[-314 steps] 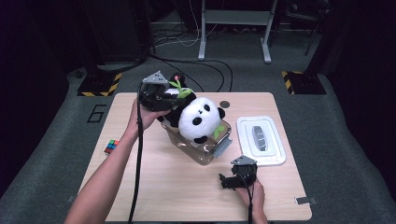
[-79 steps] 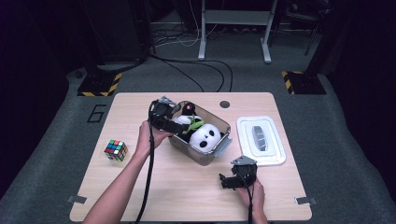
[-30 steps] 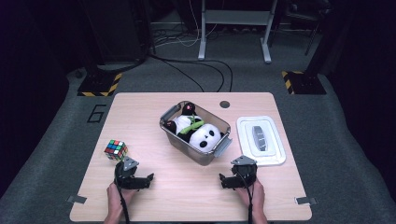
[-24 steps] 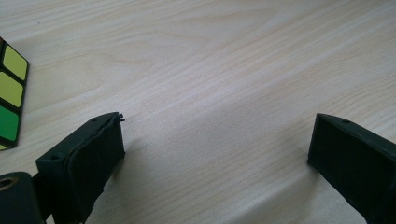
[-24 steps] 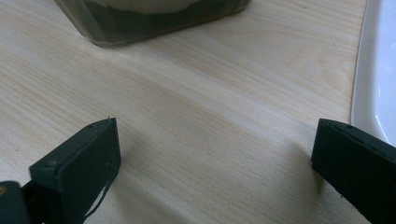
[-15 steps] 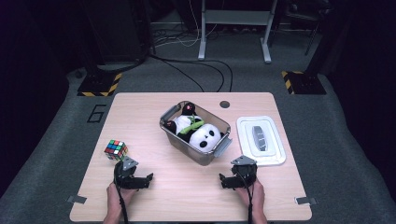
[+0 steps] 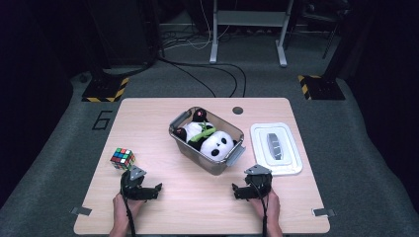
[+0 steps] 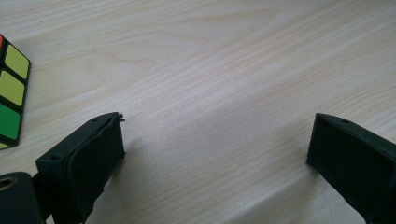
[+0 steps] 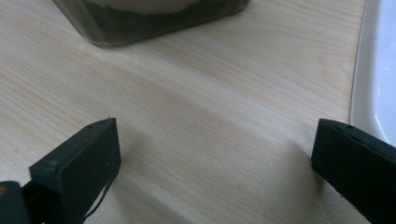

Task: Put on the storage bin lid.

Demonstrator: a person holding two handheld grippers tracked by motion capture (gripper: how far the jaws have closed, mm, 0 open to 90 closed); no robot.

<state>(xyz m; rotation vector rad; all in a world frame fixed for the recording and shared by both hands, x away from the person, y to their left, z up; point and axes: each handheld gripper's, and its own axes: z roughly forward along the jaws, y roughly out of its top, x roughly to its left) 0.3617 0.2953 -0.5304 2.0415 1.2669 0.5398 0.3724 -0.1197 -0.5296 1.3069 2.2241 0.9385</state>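
The left tongs [image 7: 148, 190] have left the bin [image 7: 184, 146], panda [image 7: 216, 144] inside; both tongs rest open, lid [image 7: 275, 148] still off.

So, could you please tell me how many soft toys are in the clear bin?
2, I think: a white panda at the bin's near end and a darker plush behind it at the far end. Others may lie hidden underneath.

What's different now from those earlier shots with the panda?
The left hand-held gripper put the panda into the bin, let go, and drew back to the table's near edge, jaws open. The right hand-held gripper, lid and cube stayed put.
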